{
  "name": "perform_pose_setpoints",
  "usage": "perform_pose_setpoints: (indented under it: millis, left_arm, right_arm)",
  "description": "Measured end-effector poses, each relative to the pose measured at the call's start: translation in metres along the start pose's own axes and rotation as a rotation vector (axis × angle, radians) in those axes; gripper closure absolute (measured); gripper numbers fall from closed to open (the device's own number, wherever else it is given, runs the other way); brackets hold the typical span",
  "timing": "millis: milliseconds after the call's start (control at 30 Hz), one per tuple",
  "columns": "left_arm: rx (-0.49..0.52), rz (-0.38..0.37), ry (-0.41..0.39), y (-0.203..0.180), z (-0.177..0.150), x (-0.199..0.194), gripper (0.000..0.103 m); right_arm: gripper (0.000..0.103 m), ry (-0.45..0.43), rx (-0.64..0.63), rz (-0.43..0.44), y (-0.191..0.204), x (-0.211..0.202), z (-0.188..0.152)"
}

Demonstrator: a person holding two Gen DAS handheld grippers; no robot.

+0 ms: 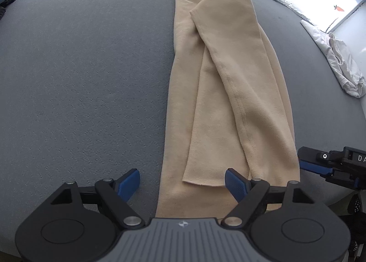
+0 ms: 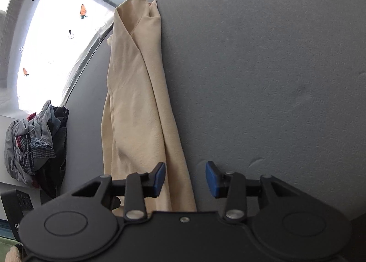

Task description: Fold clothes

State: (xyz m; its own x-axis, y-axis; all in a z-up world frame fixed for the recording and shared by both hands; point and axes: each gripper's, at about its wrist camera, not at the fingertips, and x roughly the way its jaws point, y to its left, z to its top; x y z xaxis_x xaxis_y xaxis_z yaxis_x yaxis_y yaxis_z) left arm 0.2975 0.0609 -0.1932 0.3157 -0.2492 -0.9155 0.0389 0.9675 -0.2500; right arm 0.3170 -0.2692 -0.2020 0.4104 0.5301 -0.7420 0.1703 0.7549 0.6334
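Beige garment (image 1: 231, 92) lies flat on the grey felt table (image 1: 80, 78), folded lengthwise into a long narrow strip, one sleeve layer crossing diagonally on top with its stitched hem showing. Your left gripper (image 1: 183, 183) sits at the strip's near end, jaws wide open, nothing held; its left pad is over bare table, its right pad over the cloth edge. Your right gripper (image 2: 185, 179) is also spread open and empty, left pad over the fabric, right pad over bare table. From the left wrist view your right gripper's tip shows just beside the strip's right edge. White crumpled cloth (image 1: 340, 65) lies at the table's far right edge. Mixed clothes pile (image 2: 36, 145) sits off to the side, apart from the beige piece.
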Motion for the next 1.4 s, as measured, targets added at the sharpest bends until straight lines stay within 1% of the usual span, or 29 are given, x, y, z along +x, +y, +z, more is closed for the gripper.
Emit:
perform_pose_setpoints:
  millis: [100,133,167,200,233,267,300,333,367,467,500,633,700,733,767,800,867,900,933,967,1000,1033,1067,1133,1167,1267,1333,1367,1400]
  left_arm:
    - [-0.002,-0.02,-0.039,0.003,-0.004,-0.002,0.025]
    - [-0.003,-0.022,-0.053,0.005,-0.005,-0.003,0.032]
    - [0.0,-0.028,-0.067,0.006,-0.006,-0.004,0.045]
    - [0.001,-0.037,-0.079,0.008,-0.007,-0.006,0.053]
    - [-0.011,-0.057,-0.08,0.011,-0.008,-0.005,0.068]
    - [-0.022,-0.076,-0.082,0.013,-0.009,-0.005,0.075]
    - [-0.027,-0.083,-0.087,0.014,-0.01,-0.006,0.077]
    - [-0.033,-0.092,-0.092,0.016,-0.012,-0.007,0.092]
    - [-0.042,-0.113,-0.098,0.018,-0.014,-0.01,0.096]
    - [-0.075,-0.206,-0.13,0.025,-0.018,-0.023,0.096]
    - [-0.086,-0.204,-0.124,0.028,-0.018,-0.023,0.096]
    - [-0.132,-0.176,-0.06,0.042,-0.021,-0.011,0.094]
    - [-0.157,-0.189,-0.046,0.044,-0.022,-0.008,0.084]
    - [-0.159,-0.194,-0.04,0.045,-0.022,-0.008,0.078]
    - [-0.159,-0.199,-0.034,0.046,-0.021,-0.007,0.075]
    - [-0.146,-0.201,-0.033,0.044,-0.021,-0.007,0.074]
    - [-0.108,-0.209,-0.029,0.039,-0.02,-0.007,0.06]
    - [-0.084,-0.212,-0.027,0.035,-0.019,-0.007,0.056]
    - [-0.064,-0.209,-0.024,0.031,-0.019,-0.007,0.053]
    - [-0.032,-0.189,-0.019,0.024,-0.018,-0.007,0.053]
    - [-0.019,-0.179,-0.017,0.022,-0.018,-0.007,0.055]
    - [-0.013,-0.174,-0.015,0.02,-0.018,-0.007,0.073]
    - [-0.053,-0.206,-0.009,0.023,-0.017,-0.005,0.093]
    - [-0.132,-0.269,0.001,0.028,-0.017,-0.003,0.095]
    - [-0.164,-0.302,-0.008,0.031,-0.015,-0.007,0.095]
    - [-0.226,-0.412,-0.07,0.034,-0.008,-0.027,0.095]
    - [-0.307,-0.493,-0.115,0.038,0.001,-0.041,0.095]
    - [-0.339,-0.527,-0.148,0.04,0.007,-0.047,0.095]
    - [-0.354,-0.544,-0.179,0.041,0.013,-0.053,0.095]
  right_arm:
    - [0.063,-0.001,0.008,0.057,-0.006,0.003,0.0]
    - [0.065,0.003,0.012,0.078,-0.007,0.006,0.0]
    - [0.066,0.008,0.015,0.095,-0.007,0.008,0.0]
    - [0.068,0.011,0.012,0.103,-0.006,0.011,-0.001]
    - [0.073,0.012,0.004,0.104,-0.005,0.014,-0.002]
    - [0.077,0.013,-0.005,0.101,-0.003,0.015,-0.004]
    - [0.089,0.013,-0.003,0.102,-0.004,0.014,-0.004]
    - [0.093,0.014,0.015,0.118,-0.006,0.013,-0.005]
    - [0.094,0.014,0.033,0.133,-0.009,0.011,-0.005]
    - [0.095,-0.01,0.062,0.201,-0.015,-0.003,-0.007]
    - [0.095,-0.015,0.066,0.21,-0.016,-0.007,-0.007]
    - [0.094,0.011,-0.01,0.098,-0.015,-0.005,-0.005]
    - [0.09,0.021,0.001,0.081,-0.014,0.0,-0.005]
    - [0.085,0.027,0.007,0.077,-0.013,0.002,-0.006]
    - [0.084,0.03,0.01,0.074,-0.013,0.003,-0.006]
    - [0.081,0.03,0.014,0.078,-0.012,0.004,-0.006]
    - [0.074,0.027,0.033,0.102,-0.011,0.007,-0.005]
    - [0.068,0.025,0.047,0.115,-0.011,0.008,-0.006]
    - [0.067,0.025,0.06,0.127,-0.011,0.009,-0.006]
    - [0.069,0.03,0.068,0.136,-0.01,0.01,-0.006]
    - [0.086,0.038,0.08,0.151,-0.01,0.012,-0.006]
    - [0.094,0.045,0.092,0.166,-0.009,0.014,-0.006]
    - [0.094,0.053,0.104,0.181,-0.009,0.016,-0.007]
    - [0.095,0.062,0.13,0.215,-0.008,0.018,-0.007]
    - [0.095,0.055,0.146,0.241,-0.007,0.015,-0.006]
    - [0.095,0.009,0.228,0.346,-0.007,0.0,0.001]
    - [0.095,-0.025,0.282,0.404,-0.007,-0.008,0.008]
    - [0.095,-0.042,0.312,0.43,-0.007,-0.01,0.012]
    - [0.095,-0.059,0.343,0.455,-0.007,-0.012,0.017]
